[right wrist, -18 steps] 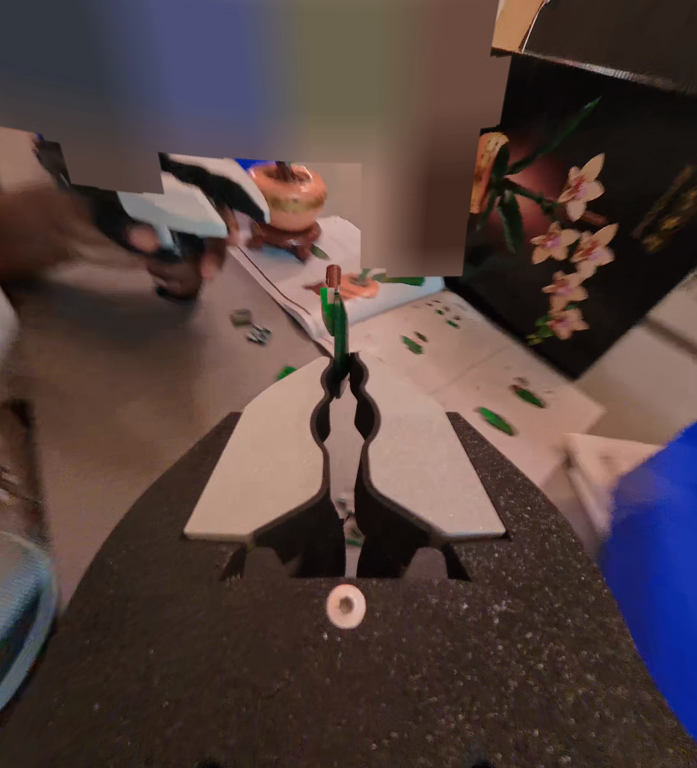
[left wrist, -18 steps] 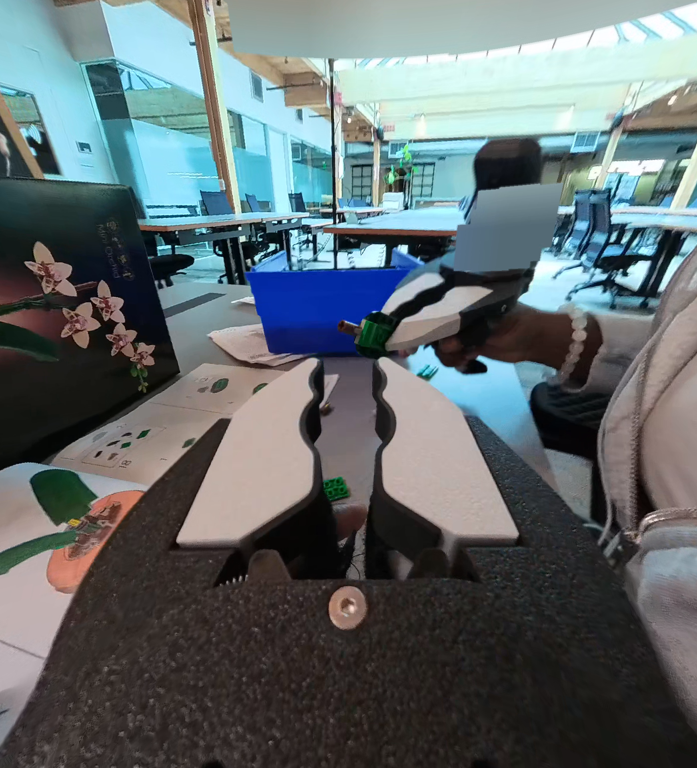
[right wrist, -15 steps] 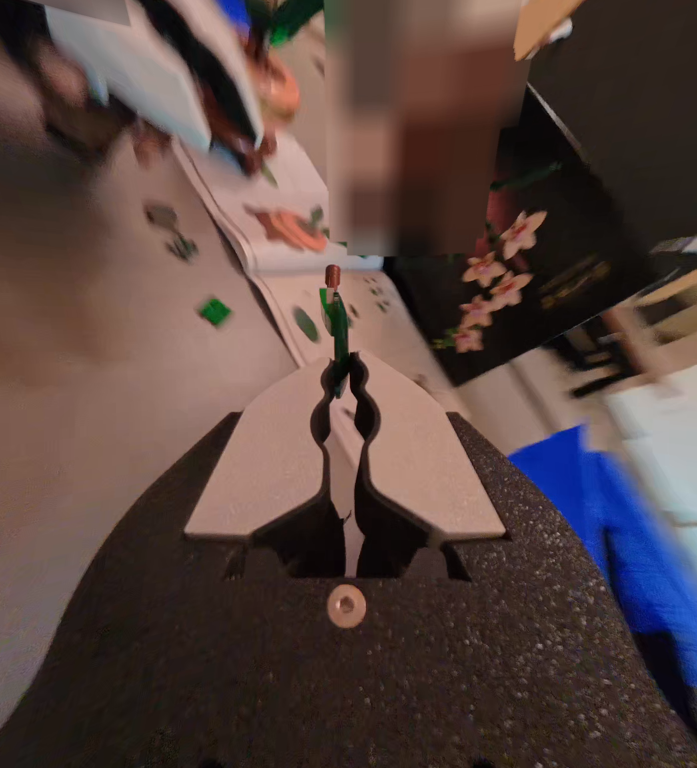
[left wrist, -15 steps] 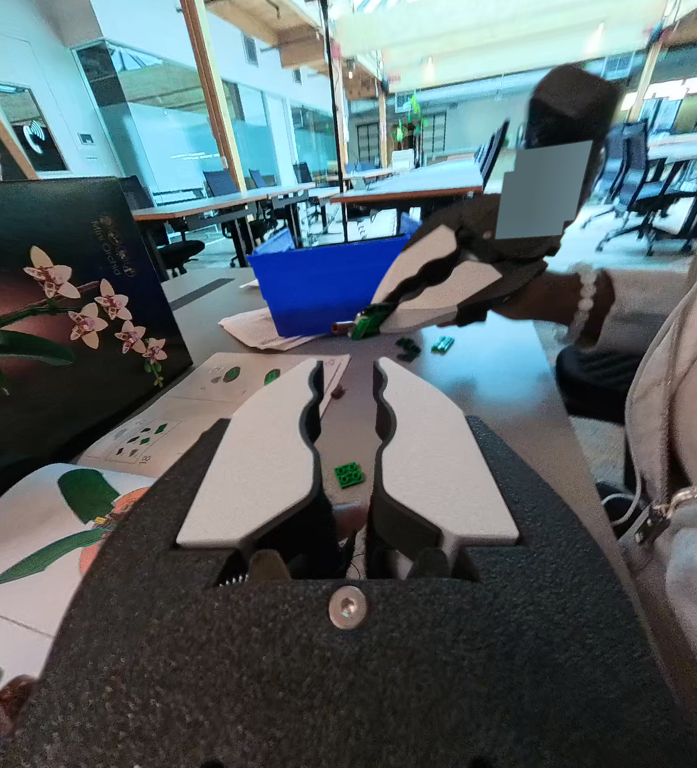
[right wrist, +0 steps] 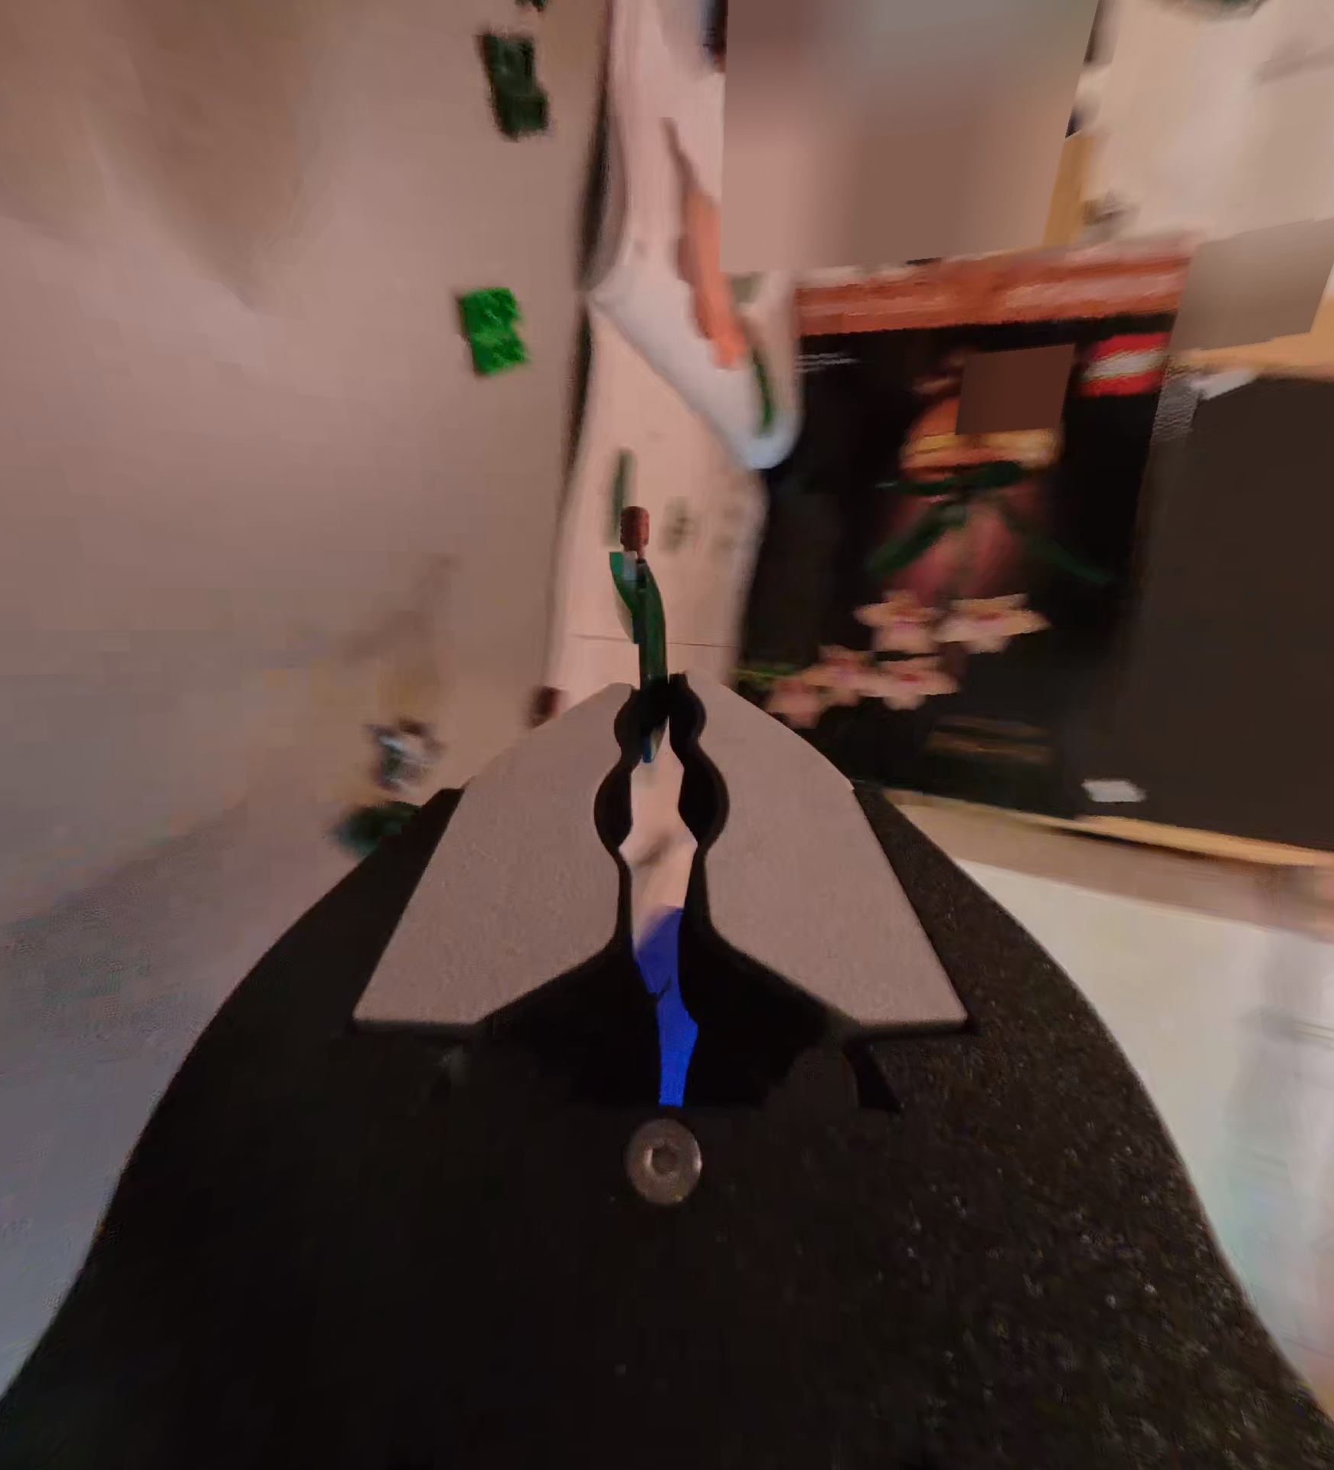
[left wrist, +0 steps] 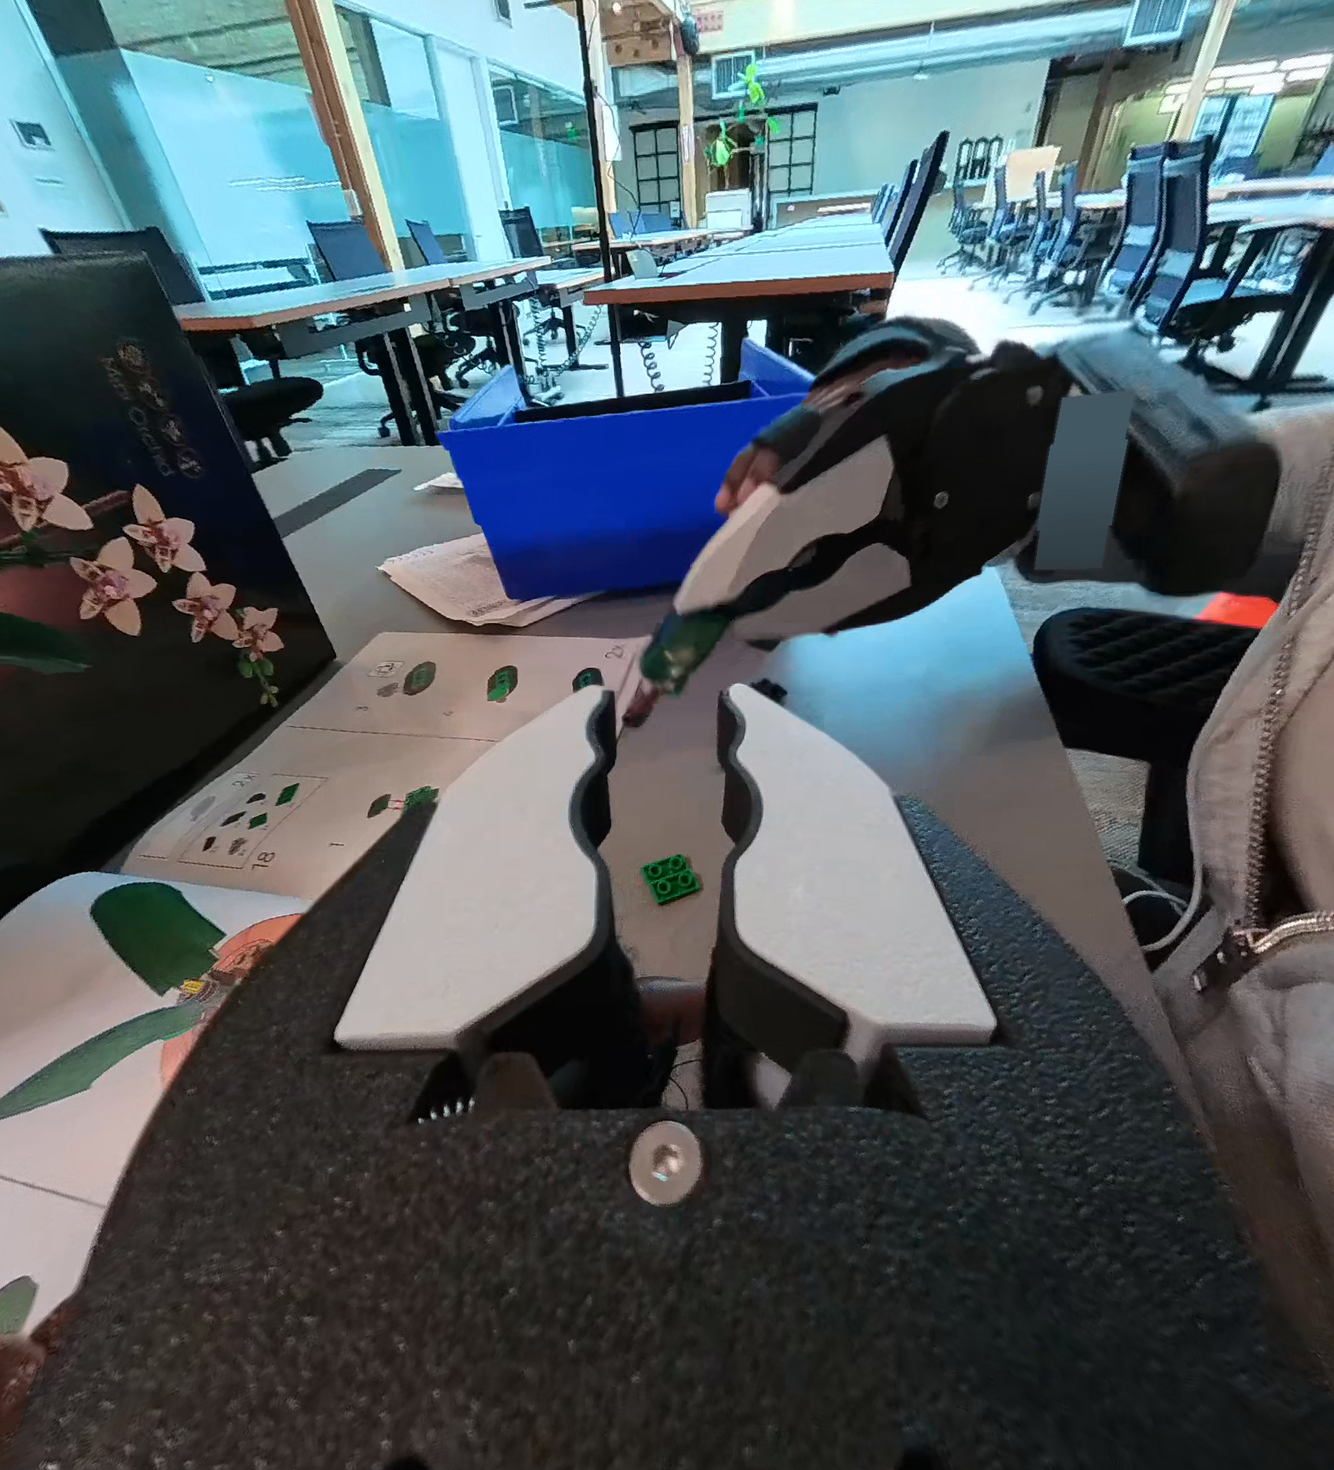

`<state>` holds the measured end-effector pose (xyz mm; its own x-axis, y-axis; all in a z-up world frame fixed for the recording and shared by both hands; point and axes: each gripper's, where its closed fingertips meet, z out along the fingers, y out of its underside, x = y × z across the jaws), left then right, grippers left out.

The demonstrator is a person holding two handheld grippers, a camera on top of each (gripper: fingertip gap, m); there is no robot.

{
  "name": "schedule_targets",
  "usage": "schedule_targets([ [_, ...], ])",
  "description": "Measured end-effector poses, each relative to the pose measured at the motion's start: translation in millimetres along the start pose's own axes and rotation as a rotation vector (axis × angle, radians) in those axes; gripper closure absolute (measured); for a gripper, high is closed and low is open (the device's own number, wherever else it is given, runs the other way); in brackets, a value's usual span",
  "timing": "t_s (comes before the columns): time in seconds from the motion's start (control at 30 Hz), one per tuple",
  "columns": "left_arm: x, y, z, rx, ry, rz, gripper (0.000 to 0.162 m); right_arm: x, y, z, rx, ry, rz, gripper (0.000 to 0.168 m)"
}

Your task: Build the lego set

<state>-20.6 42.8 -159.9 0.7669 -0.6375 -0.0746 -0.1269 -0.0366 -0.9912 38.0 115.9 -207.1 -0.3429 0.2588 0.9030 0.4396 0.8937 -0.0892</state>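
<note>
My left gripper [left wrist: 665, 708] is open and empty, low over the grey table. A small green square plate [left wrist: 672, 878] lies on the table between its fingers. My right gripper [right wrist: 654, 690] is shut on a green leaf piece with a brown tip [right wrist: 641, 604]. In the left wrist view the right gripper [left wrist: 715, 624] comes in from the upper right, tilted down, and the leaf piece [left wrist: 678, 648] points at the table just ahead of my left fingertips. The green square plate also shows in the blurred right wrist view [right wrist: 493, 331].
The open instruction booklet [left wrist: 377, 756] lies to the left. The black set box with orchid picture [left wrist: 91, 557] stands behind it. A blue bin [left wrist: 608, 493] sits at the back on papers. Other small green pieces [right wrist: 517, 83] lie on the table. A person's grey jacket [left wrist: 1324, 875] is at the right.
My right gripper has swung down and toward the left gripper with the leaf piece, now pointing at the table. My left gripper has tipped lower over the green plate.
</note>
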Motion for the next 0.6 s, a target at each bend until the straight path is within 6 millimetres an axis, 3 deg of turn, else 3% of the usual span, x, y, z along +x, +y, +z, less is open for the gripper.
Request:
schedule_targets([
  [0.07,2.3,2.2,0.0,-0.009,-0.008,0.020,0.139,-17.1,-3.1,4.1,0.004,-0.222,0.288,0.162],
  [0.13,5.3,2.7,-0.4,-0.007,-0.009,0.031,0.140,-18.6,-6.6,2.9,0.010,-0.414,0.536,0.162],
  [0.2,6.7,0.3,-2.0,0.020,-0.013,0.039,0.140,1.4,-7.4,2.7,0.026,-0.524,0.723,0.162],
  [0.3,7.2,-4.0,-5.6,0.063,-0.004,0.037,0.140,26.2,-9.6,-1.7,0.009,-0.879,0.969,0.162],
  [0.37,5.5,-7.3,-7.9,0.094,-0.003,0.007,0.140,35.1,0.1,-1.8,-0.077,-1.130,0.986,0.162],
  [0.43,6.8,-10.7,-10.8,0.127,0.011,-0.024,0.140,37.1,18.1,3.5,-0.178,-1.301,0.885,0.162],
  [0.6,5.9,-17.6,-19.0,0.166,-0.009,-0.001,0.140,26.5,29.6,21.1,-0.225,-1.507,0.654,0.162],
])
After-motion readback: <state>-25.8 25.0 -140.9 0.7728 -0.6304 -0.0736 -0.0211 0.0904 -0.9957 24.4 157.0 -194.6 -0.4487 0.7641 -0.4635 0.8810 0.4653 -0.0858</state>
